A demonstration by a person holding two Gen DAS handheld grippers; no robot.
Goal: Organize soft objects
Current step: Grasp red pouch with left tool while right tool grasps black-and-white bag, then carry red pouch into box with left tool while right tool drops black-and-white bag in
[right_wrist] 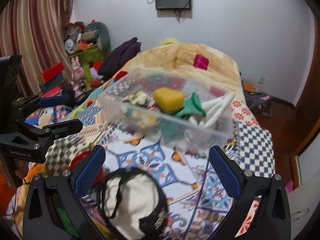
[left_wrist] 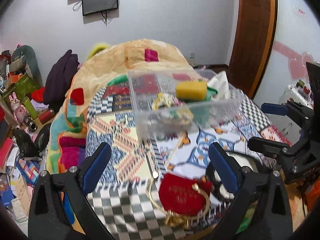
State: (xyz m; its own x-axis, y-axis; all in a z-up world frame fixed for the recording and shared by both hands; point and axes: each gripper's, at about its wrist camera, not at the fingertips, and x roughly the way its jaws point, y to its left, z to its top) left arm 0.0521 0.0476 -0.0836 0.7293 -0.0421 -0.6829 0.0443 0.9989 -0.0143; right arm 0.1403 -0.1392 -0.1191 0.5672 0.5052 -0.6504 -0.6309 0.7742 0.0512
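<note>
Soft objects are seen gathered in a clear plastic bin [left_wrist: 186, 108] on a patterned bed [right_wrist: 254, 140].

The bin's long axis is laid across both views, with a yellow sponge [right_wrist: 169, 99], a green cloth [right_wrist: 193, 106] and white items inside; its contents are blurred. A red drawstring pouch [left_wrist: 183, 196] is seen between the spread jaws of the left hand-held gripper [left_wrist: 160, 168]. The right hand-held gripper [right_wrist: 157, 172] is likewise held apart above a cream, black-trimmed fabric piece [right_wrist: 134, 200], cut off below.

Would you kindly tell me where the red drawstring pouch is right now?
The red drawstring pouch lies on the patterned bedspread low in the left wrist view, between the left gripper's open fingers, beside the white cloth bag.
</note>
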